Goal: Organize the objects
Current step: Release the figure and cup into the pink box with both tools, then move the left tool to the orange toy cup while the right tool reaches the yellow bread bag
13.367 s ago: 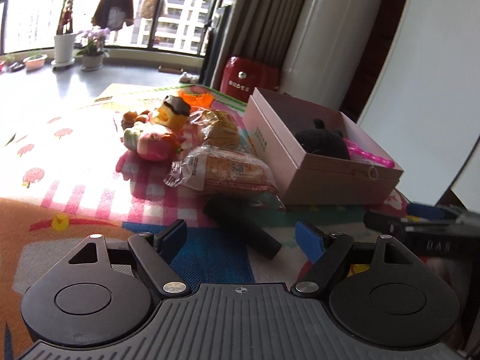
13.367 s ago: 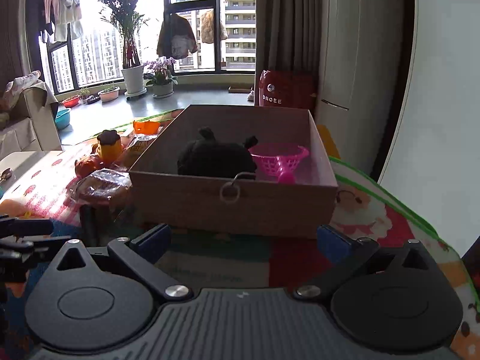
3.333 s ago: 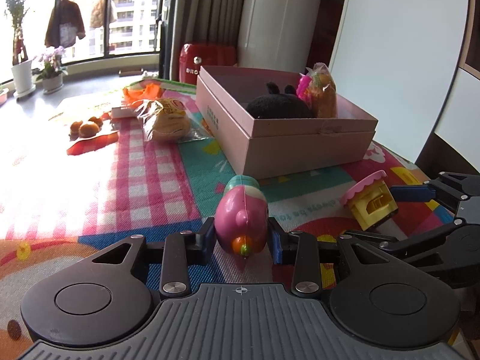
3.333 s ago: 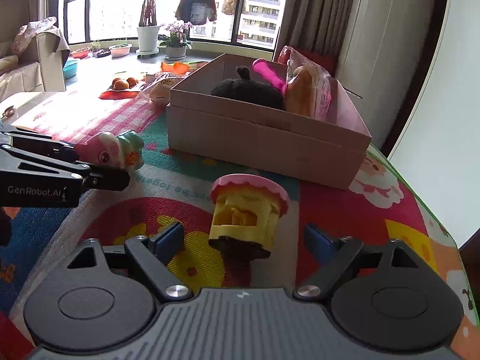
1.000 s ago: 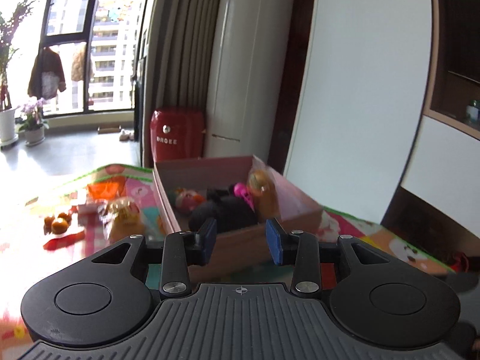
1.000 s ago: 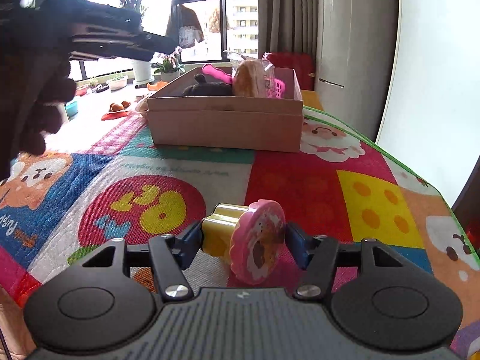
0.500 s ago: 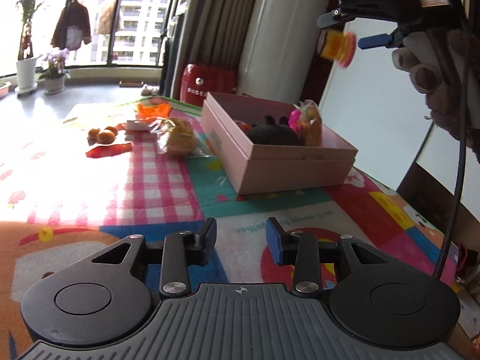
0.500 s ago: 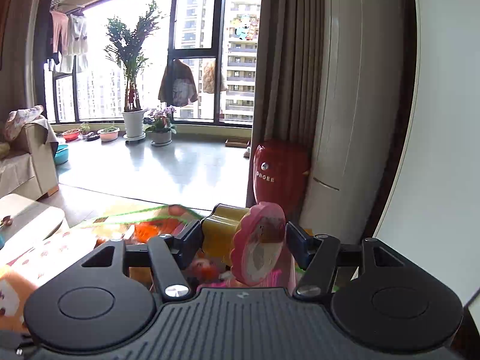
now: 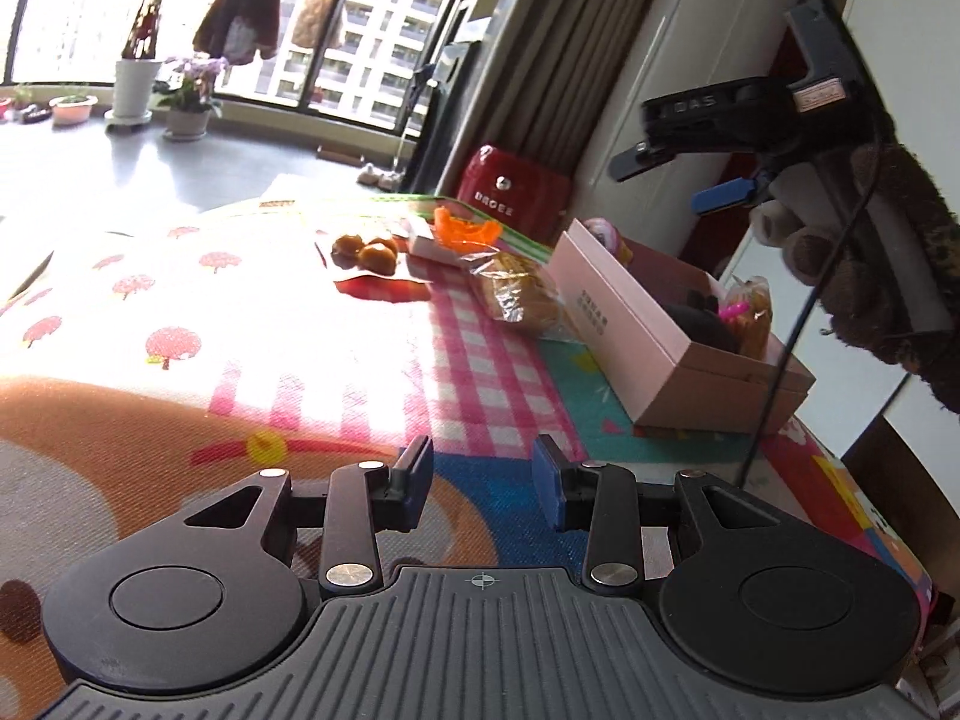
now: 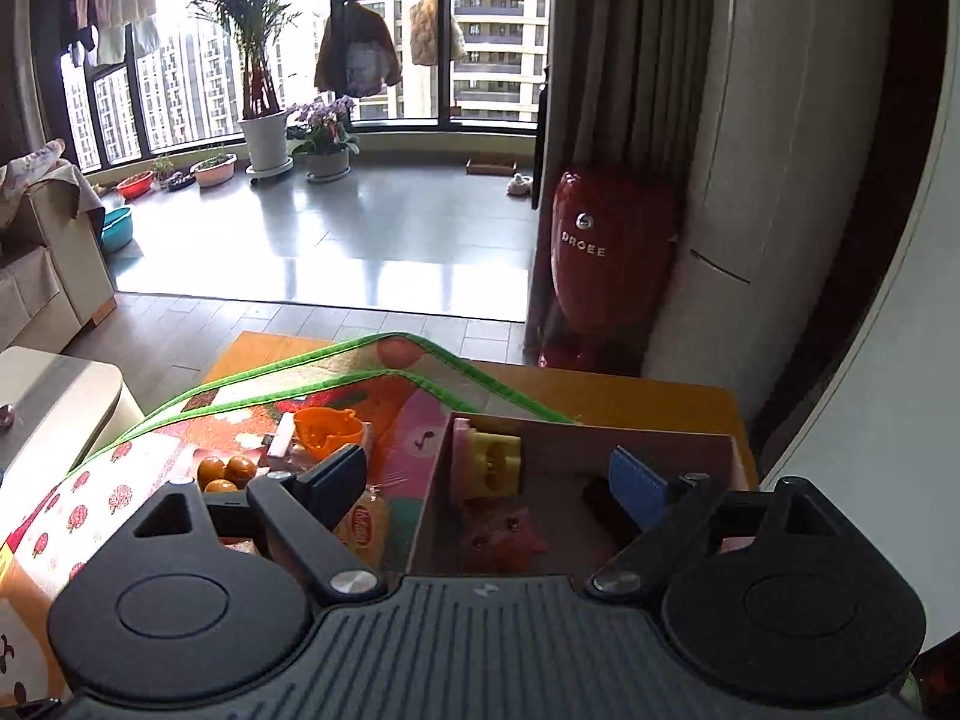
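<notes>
Two handheld two-finger grippers over patterned play mat (image 9: 252, 312). Right gripper (image 10: 489, 483) above open pink cardboard box (image 9: 624, 315), jaws wide and opening, nothing between pads. Yellow toy house with pink roof (image 10: 489, 468) lies on its side in far corner of box, beside pink toy (image 10: 510, 531) (black plush (image 9: 699, 324) also inside). Left gripper (image 9: 483, 483) low over mat, jaws partly open, empty. Wrapped bread (image 9: 519, 294), orange fruits (image 9: 366, 252), orange plastic basket (image 10: 327, 432) on mat outside box.
</notes>
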Available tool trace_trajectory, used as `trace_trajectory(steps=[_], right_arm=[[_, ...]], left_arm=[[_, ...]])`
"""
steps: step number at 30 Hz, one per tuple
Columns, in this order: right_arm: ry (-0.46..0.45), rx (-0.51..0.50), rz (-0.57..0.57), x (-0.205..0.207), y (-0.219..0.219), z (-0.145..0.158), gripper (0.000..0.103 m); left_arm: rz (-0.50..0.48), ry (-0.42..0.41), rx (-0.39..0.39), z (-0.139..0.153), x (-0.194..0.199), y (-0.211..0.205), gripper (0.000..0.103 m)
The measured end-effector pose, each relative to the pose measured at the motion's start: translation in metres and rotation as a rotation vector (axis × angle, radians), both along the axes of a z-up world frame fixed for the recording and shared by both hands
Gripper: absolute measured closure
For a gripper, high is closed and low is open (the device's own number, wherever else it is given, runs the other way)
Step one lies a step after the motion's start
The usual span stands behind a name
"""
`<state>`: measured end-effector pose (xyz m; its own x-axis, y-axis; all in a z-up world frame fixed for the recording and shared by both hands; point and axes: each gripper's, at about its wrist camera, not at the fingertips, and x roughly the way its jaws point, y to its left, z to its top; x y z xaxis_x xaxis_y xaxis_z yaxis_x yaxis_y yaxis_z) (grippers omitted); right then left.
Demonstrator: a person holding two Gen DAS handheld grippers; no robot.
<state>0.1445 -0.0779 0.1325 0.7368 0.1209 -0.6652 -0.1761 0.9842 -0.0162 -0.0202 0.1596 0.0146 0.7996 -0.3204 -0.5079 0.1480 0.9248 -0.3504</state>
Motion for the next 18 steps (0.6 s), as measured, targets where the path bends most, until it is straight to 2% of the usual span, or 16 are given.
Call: trace_trajectory(steps=[5,9,12,16,18], right_arm=[[0.113,-0.002,0.067,0.036,0.066,-0.036,0.014],[0.183,0.037,0.025,0.081,0.1,-0.063,0.014],[0.202,0.003,-0.008,0.113,0.118,-0.084,0.01],[0.255,-0.015,-0.027,0.14,0.131,-0.112,0.01],[0.274,-0.014,-0.009,0.144,0.136,-0.12,0.018]], left_arm=[[0.033,-0.033,-0.011,0.002,-0.005,0.019,0.064],[0.084,-0.09,0.035,0.006,-0.01,0.029,0.064],[0.087,-0.071,0.001,0.005,-0.008,0.04,0.064],[0.082,-0.058,-0.01,0.002,-0.008,0.045,0.064],[0.084,-0.049,-0.014,0.0,-0.007,0.046,0.064]])
